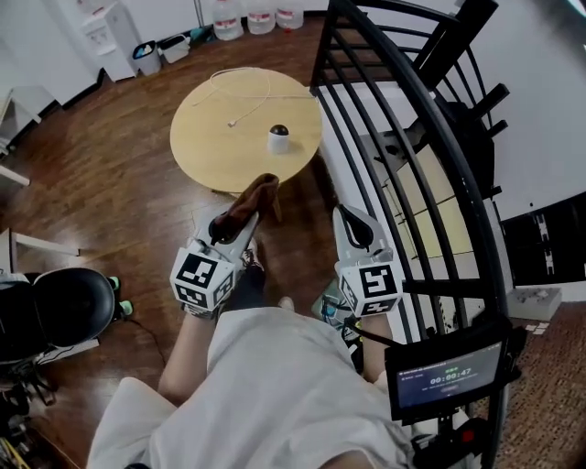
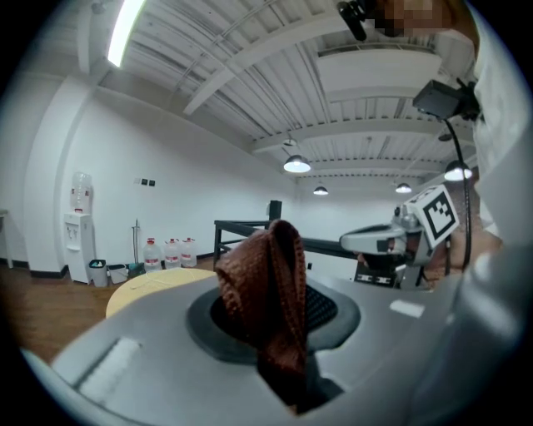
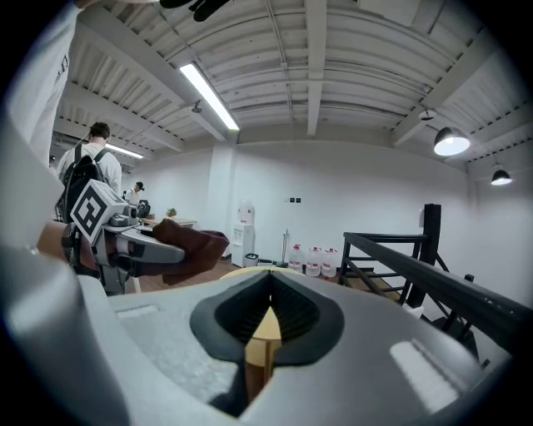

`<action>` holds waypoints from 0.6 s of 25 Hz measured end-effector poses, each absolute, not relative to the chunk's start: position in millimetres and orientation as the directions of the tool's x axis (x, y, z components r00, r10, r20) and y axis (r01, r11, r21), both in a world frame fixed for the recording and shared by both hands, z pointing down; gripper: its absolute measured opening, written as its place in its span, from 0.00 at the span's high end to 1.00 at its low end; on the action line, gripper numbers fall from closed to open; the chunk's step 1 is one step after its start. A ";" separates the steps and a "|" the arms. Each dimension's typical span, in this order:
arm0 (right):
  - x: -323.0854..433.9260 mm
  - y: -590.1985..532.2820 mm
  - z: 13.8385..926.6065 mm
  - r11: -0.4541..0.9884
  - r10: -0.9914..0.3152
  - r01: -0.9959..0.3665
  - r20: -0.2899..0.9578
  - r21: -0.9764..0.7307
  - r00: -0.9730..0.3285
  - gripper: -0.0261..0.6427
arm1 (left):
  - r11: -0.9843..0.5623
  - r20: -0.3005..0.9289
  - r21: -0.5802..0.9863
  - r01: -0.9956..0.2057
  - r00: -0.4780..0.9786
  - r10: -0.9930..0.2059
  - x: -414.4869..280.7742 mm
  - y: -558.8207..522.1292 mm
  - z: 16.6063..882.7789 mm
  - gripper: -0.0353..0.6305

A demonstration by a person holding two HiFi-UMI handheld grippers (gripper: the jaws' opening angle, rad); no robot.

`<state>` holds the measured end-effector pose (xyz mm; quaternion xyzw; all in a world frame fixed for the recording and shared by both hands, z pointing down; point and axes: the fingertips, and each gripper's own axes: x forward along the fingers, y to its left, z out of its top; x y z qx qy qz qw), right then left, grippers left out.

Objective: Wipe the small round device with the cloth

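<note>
Wood floor, round yellow table [image 1: 211, 151] at 12 o'clock, well ahead of me. Near its 3 o'clock edge sits small round device [image 1: 278, 138], white cable [image 1: 247, 96] at device's 11. My left gripper [image 1: 245, 215] pinching brown cloth [image 2: 268, 283], soft and floppy, bunched above jaws. Right gripper [image 3: 268, 309] pressed together, empty. I judge device light, smooth, prone to skid: wipe dome gently, brace white base.

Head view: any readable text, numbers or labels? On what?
"00:00:47", green digits on the small dark screen, lower right.
Smaller lines there: too small to read.
Cubes on the left gripper and right gripper: square black-and-white markers, no letters.
Labels on the white water jugs: too small to read.
</note>
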<state>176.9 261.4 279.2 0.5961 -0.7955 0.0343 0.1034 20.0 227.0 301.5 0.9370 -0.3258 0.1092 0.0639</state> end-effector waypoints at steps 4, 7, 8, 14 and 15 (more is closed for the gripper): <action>177.0 295.0 272.7 0.308 -0.933 -0.950 0.206 0.044 -0.293 0.96 | -0.777 0.264 0.038 -0.628 0.756 -0.598 21.6 271.2 289.5 0.78; 173.7 321.0 261.7 0.325 -0.931 -0.945 0.184 0.027 -0.315 0.96 | -0.769 0.263 0.017 -0.639 0.745 -0.614 21.1 300.4 274.1 0.78; 171.2 321.1 262.3 0.330 -0.930 -0.944 0.176 0.022 -0.321 0.96 | -0.765 0.261 0.016 -0.644 0.742 -0.618 19.9 300.1 274.9 0.78; 154.4 302.3 251.7 0.356 -0.924 -0.934 0.164 0.033 -0.346 0.96 | -0.764 0.237 0.008 -0.645 0.743 -0.625 10.9 280.9 261.0 0.78; 151.3 298.1 247.5 0.355 -0.925 -0.934 0.161 0.033 -0.345 0.96 | -0.765 0.236 0.002 -0.644 0.744 -0.626 7.7 276.9 256.4 0.78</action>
